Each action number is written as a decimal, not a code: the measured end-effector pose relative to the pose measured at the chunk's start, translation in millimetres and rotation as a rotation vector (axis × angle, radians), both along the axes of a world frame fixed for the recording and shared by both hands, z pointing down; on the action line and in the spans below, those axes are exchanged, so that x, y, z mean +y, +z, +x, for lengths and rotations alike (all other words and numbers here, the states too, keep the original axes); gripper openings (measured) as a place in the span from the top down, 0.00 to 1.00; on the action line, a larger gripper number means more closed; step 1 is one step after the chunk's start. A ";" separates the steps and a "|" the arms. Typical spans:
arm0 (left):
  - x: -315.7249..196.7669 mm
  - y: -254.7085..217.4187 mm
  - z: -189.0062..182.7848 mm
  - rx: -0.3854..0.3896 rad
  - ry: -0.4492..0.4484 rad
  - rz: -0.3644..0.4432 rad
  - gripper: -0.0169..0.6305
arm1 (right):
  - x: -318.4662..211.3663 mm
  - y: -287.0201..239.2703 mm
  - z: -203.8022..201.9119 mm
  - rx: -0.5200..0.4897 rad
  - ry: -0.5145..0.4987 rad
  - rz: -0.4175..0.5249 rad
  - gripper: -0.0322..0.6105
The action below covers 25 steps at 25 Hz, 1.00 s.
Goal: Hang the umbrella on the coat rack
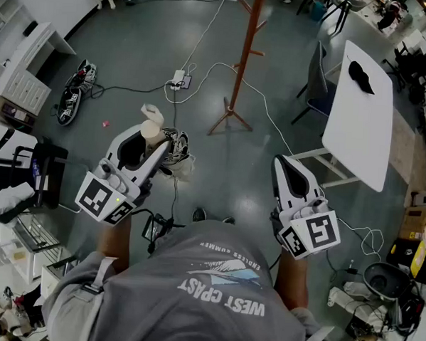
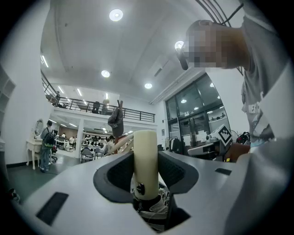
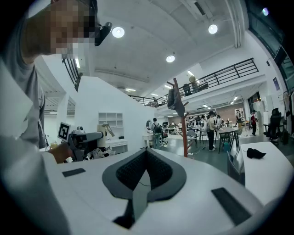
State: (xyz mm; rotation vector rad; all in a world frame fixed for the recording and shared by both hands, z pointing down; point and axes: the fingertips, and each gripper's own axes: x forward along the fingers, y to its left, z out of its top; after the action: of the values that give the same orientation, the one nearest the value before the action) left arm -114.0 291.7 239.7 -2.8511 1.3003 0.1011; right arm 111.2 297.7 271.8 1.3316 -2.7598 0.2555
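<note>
left gripper [image 1: 145,143] pinching umbrella handle [image 2: 145,156], right gripper [image 1: 284,166] fingers [image 3: 160,172] pressed together, "WEST COAST" shirt [image 1: 191,322]

Grey floor [image 1: 134,48] — coat rack [image 1: 241,61], cables [image 1: 204,32]

Legible print: one garment, plus coded markers on the grippers.

In the head view, the person's grey cotton T-shirt [image 1: 192,290] carries white block lettering "WEST COAST", upside-down to the camera. A smaller line beside it appears to read "ENDLESS SUMMER", next to a light blue wave graphic. The white marker cube [image 1: 101,198] on the left gripper [image 1: 147,138] and the second white marker cube [image 1: 313,234] on the right gripper [image 1: 284,166] each bear black-and-white square coded patterns, machine-readable signs rather than letters.
</note>
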 end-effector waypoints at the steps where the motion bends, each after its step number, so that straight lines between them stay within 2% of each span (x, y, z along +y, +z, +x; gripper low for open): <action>1: -0.4 0.1 -0.8 0.001 0.005 0.003 0.71 | 0.2 0.7 -1.7 0.002 0.001 0.001 0.91; 14: -12.0 10.3 -10.5 0.012 0.057 0.013 0.71 | -7.7 5.7 -21.6 -0.002 0.009 0.004 0.91; 25: -49.1 17.6 -7.3 0.011 0.004 -0.024 0.71 | -66.5 9.2 -23.5 -0.043 -0.042 -0.023 0.90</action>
State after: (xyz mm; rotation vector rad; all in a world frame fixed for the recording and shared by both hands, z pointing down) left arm -121.4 242.6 257.4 -2.8771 1.3064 0.1029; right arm 87.7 231.1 280.9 1.2757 -2.8080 0.3156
